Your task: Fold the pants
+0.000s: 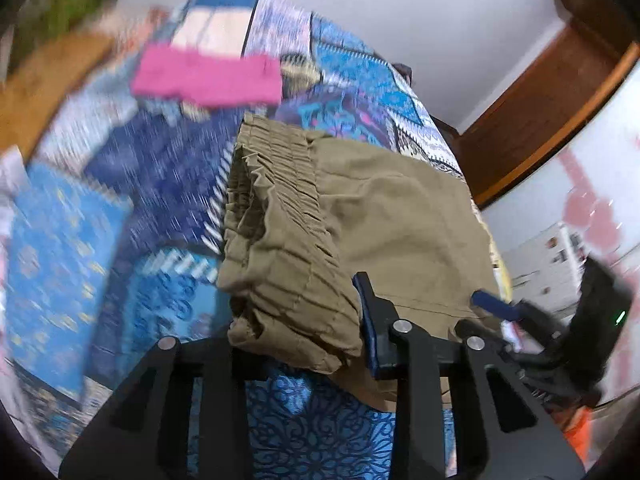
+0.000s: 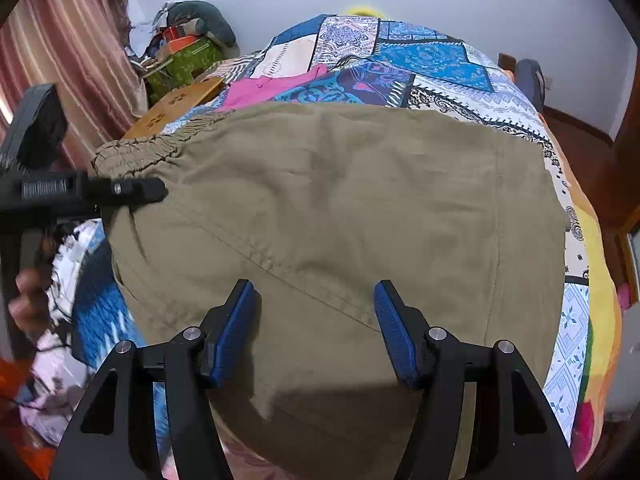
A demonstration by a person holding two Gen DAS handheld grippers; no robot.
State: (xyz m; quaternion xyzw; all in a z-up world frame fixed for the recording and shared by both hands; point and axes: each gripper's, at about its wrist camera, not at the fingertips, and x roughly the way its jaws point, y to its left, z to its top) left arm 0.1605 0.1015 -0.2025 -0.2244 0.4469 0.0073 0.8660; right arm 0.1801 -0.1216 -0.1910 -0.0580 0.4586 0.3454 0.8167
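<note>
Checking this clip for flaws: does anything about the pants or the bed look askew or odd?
The pants lie mostly flat, but the waistband is bunched and curled over near the left gripper, not smoothed out. A pink cloth lies loose on the quilt behind. The right gripper hovers open.

The pants [image 2: 340, 216] lie on the near part of the bed [image 2: 440, 60], waistband [image 2: 136, 152] to the left. The right gripper [image 2: 316, 320] hangs over their near edge, the left gripper [image 1: 296, 344] at the waistband end. A folded cloth [image 2: 272, 86] lies farther back on the bed. Far left, beyond the bed, sits what looks like a heap of clutter [image 2: 180, 48].
</note>
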